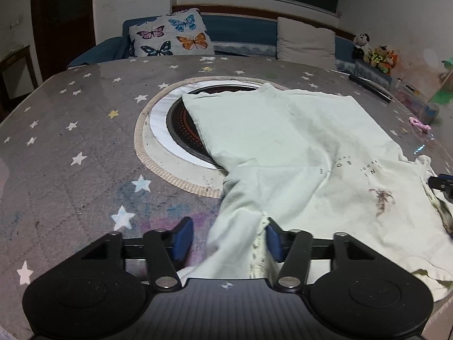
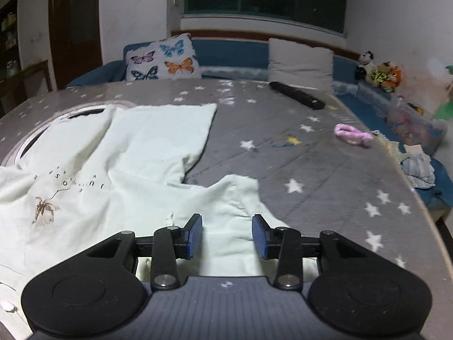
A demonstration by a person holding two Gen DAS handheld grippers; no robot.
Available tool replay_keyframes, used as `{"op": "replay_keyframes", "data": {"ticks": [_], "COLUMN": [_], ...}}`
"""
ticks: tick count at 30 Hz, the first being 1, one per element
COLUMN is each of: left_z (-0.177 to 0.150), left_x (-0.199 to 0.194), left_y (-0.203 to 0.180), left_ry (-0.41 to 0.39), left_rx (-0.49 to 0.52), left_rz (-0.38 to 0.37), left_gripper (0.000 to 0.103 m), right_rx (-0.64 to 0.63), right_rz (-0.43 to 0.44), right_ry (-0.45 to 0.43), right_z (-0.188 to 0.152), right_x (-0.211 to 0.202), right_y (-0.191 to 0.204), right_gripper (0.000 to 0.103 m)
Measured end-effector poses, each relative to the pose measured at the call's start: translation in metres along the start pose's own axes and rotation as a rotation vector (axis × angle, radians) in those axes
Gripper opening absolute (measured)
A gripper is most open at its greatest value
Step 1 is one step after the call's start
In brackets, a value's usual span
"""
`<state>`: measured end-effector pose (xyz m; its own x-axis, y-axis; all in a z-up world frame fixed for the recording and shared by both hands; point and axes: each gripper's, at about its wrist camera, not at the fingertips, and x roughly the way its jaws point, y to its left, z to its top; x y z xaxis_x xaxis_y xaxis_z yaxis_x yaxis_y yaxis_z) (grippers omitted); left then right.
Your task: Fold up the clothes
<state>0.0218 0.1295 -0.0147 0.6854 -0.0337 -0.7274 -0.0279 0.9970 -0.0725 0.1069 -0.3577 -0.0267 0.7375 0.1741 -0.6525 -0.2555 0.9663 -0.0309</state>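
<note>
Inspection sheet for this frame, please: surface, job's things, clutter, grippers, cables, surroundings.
Surface: round table under a grey star-print cover; round inset plate partly covered.
Job's things: pale green T-shirt, print up, spread and wrinkled.
Clutter: pink hair tie; black remote.
Grippers: left gripper open, sleeve cloth between its fingers; right gripper open over the other sleeve.
Cables: nothing seen.
Surroundings: blue sofa, butterfly pillow, plush toys, dark window.

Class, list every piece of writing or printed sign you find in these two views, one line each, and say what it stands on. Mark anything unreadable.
Spaced capital letters across the chest of the pale T-shirt, seen upside down: too small and blurred to read as words.
Smaller line of print beside them: unreadable.
Black remote control on the table: no legible marking.
Nothing else carries text.
</note>
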Motion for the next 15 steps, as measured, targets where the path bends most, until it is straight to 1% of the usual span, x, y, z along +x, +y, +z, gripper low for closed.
{"op": "replay_keyframes", "data": {"ticks": [3, 7, 8, 12, 15], "left_z": [-0.002, -0.005, -0.005, -0.006, -0.009], "left_x": [-0.009, -0.024, -0.029, -0.044, -0.049], "left_y": [0.001, 0.0, 0.0, 0.007, 0.014], "left_ry": [-0.017, -0.063, -0.075, -0.106, -0.099], "left_rx": [0.005, 0.005, 0.003, -0.02, -0.046], "left_rz": [0.008, 0.033, 0.033, 0.028, 0.005], "left_gripper": [0.048, 0.05, 0.053, 0.053, 0.053], "right_rx": [0.008, 0.013, 0.012, 0.007, 0.007], "right_rz": [0.004, 0.007, 0.006, 0.005, 0.007], "right_ry": [0.013, 0.016, 0.017, 0.017, 0.016], "right_z": [-0.003, -0.006, -0.006, -0.006, -0.007], "right_x": [0.005, 0.003, 0.003, 0.0, 0.0], "right_y": [0.0, -0.002, -0.002, -0.001, 0.0], "right_gripper": [0.043, 0.044, 0.045, 0.047, 0.048]}}
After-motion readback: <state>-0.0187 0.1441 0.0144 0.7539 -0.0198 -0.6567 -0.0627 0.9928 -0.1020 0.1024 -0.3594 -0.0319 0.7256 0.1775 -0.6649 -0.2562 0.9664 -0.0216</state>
